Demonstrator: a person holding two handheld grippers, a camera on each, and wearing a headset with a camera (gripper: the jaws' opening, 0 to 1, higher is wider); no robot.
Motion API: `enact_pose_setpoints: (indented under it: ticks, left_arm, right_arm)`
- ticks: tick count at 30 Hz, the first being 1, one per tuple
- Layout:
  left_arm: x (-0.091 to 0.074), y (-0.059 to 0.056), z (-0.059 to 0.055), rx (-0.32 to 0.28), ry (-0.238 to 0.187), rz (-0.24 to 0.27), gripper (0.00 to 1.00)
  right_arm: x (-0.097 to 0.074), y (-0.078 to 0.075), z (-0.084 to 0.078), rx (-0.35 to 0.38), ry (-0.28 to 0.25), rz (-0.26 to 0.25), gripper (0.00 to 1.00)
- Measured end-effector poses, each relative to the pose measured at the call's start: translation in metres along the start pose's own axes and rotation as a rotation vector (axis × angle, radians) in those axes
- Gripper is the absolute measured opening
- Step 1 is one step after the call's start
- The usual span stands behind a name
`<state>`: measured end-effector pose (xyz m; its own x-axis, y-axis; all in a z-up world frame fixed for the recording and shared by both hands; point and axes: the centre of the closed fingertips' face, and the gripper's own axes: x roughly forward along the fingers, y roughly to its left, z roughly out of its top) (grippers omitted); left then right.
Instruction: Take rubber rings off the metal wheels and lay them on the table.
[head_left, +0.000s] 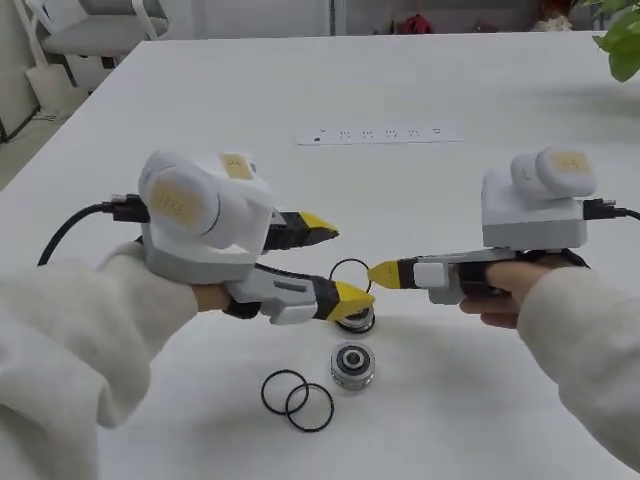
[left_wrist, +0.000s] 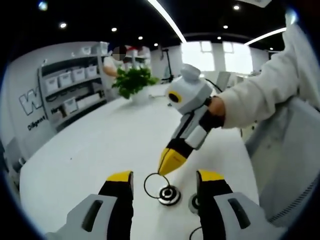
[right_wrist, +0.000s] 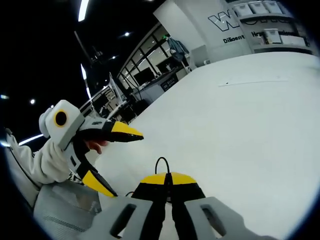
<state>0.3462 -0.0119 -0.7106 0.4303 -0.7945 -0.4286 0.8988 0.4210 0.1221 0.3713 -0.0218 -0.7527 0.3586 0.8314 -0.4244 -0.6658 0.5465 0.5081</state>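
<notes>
Right gripper view, upper right: wall (right_wrist: 200, 35) carries a big dark "W", the rest of the word cut off, with smaller "Diligen…" beneath, its end unreadable. Left gripper view, far left: big "W" over "Dilige…" on a wall. Head view: yellow labels on left gripper (head_left: 352, 265) and right gripper (head_left: 385, 273), print too small to read.

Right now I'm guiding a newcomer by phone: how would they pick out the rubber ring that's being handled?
On the white table, look nearer than the power strip, to the right claw. Its yellow tips pinch a thin black rubber ring by a metal wheel. Unlike the two overlapping rings lying flat nearby, this one is gripped.
</notes>
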Motion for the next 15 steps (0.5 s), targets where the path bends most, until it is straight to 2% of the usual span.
enact_pose_setpoints:
  ticks: [4,10,15]
  left_arm:
    - [-0.01,0.002,0.002,0.002,-0.002,0.007,0.6]
    - [-0.027,0.006,0.011,-0.023,-0.043,0.027,0.67]
    - [-0.038,0.009,0.014,-0.035,-0.059,0.046,0.77]
  right_arm:
    - [-0.001,0.001,0.002,-0.004,0.005,-0.007,0.0]
    - [-0.003,0.005,0.008,-0.008,-0.005,-0.002,0.0]
    - [-0.002,0.011,0.008,-0.016,0.003,0.008,0.0]
